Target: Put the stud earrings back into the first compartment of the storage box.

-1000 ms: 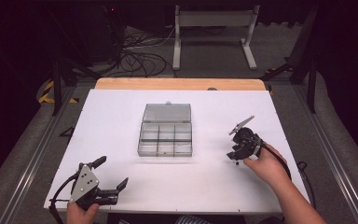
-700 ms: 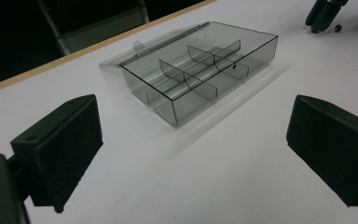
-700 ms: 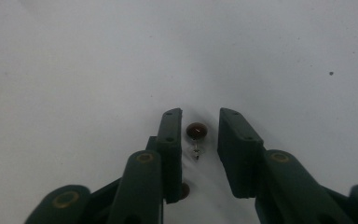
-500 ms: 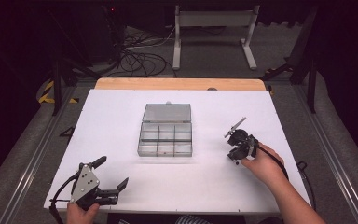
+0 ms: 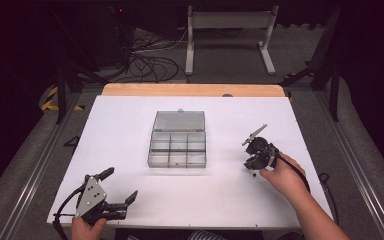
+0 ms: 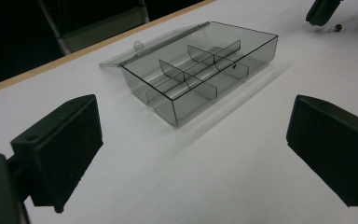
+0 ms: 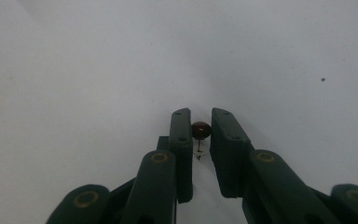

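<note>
High view: the white table point(image 5: 130, 130) carried a clear compartment box point(image 5: 178, 146) at its centre, its lid point(image 5: 179, 120) folded open flat behind it. The left gripper point(image 5: 125, 200) sat at the near left edge of the table, well apart from the box, with its jaws spread wide and nothing between them; the left gripper view showed the box point(image 6: 200, 74) ahead of those open jaws. The right gripper point(image 5: 252, 165) pointed down at the table to the right of the box. Its jaws had just been closing and stood narrow, pinching a small brown round-headed pin point(image 7: 200, 129) by its head at their tips.
</note>
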A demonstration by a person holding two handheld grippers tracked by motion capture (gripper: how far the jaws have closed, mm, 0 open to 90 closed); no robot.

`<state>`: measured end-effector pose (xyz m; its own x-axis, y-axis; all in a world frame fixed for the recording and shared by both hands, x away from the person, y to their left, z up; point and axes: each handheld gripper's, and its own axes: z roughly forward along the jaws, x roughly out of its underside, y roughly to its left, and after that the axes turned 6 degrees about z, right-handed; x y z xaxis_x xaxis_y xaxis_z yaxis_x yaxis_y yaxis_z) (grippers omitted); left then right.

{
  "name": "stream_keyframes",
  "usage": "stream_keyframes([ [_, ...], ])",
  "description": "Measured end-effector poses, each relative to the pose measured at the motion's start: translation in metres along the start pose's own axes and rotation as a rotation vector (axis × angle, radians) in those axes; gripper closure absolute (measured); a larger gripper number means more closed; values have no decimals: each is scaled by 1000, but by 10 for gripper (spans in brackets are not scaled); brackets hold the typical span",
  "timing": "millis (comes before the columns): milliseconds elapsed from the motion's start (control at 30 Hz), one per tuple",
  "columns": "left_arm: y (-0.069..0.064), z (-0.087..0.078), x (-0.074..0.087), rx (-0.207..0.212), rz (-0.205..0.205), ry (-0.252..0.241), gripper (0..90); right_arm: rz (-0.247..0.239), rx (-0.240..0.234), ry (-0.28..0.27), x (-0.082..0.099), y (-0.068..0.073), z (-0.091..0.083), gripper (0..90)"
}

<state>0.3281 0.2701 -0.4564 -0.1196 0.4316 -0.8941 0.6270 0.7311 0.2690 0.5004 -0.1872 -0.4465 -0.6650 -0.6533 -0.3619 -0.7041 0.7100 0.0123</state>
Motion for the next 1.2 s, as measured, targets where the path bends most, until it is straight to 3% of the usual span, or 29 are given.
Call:
stream_keyframes([
  [300,0,0,0,-2,2,3,39,-8,-30,-104,-3,3,-18,794],
  [433,0,0,0,0,-1,3,39,-14,-49,-182,-7,5,-27,793],
  [867,1,0,0,1,0,2,39,-46,-109,-362,-24,15,-46,793],
  [1200,1,-1,0,-3,3,0,39,-83,-155,-422,-43,27,-50,793],
])
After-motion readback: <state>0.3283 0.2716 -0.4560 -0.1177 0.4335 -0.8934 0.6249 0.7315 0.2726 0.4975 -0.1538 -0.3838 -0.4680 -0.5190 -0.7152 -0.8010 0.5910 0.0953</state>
